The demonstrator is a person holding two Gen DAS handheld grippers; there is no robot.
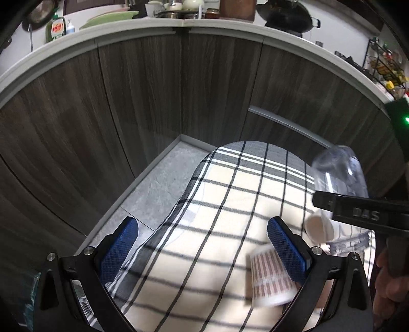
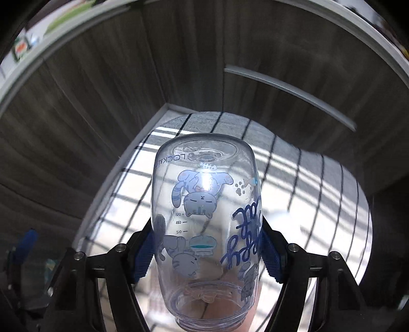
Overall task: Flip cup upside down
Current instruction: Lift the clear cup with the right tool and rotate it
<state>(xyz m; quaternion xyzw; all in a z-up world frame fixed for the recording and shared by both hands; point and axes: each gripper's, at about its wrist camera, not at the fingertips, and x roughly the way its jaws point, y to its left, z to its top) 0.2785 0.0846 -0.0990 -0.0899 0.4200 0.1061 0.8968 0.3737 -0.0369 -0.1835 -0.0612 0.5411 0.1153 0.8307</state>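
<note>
A clear plastic cup with blue cat prints is held between the blue pads of my right gripper. Its base points away from the camera and its threaded mouth faces the camera, so the prints read upside down. In the left wrist view the same cup hangs above the right side of the table, clamped by the right gripper's black finger. My left gripper is open and empty over the plaid cloth. A striped paper cup lies by its right finger.
A round table under a plaid cloth fills the foreground. A second pale paper cup lies on its side near the clear cup. Dark wood cabinets and a grey tiled floor lie beyond. A cluttered counter runs above.
</note>
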